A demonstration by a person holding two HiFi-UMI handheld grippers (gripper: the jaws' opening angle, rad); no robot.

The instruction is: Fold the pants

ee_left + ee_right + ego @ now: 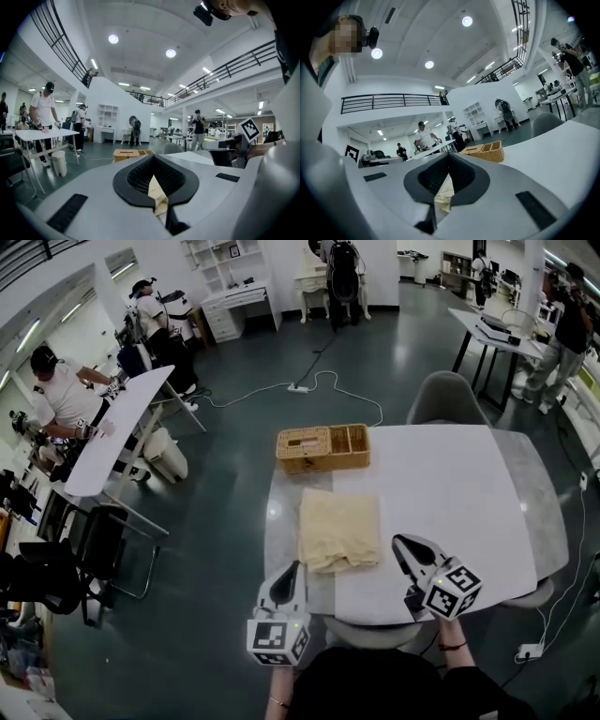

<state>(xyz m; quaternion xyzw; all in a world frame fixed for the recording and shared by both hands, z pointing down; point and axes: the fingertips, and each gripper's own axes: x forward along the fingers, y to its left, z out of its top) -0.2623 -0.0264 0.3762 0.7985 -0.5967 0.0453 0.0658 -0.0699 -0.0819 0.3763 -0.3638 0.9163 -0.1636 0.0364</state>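
Two shut tongs flank the folded pants point(339, 529): left tongs point(294, 570), right tongs point(401, 544).

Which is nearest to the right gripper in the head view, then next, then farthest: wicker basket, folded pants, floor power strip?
1. The folded pants, just left of the right gripper.
2. The wicker basket, at the far edge of the table.
3. The power strip, on the floor beyond the table.
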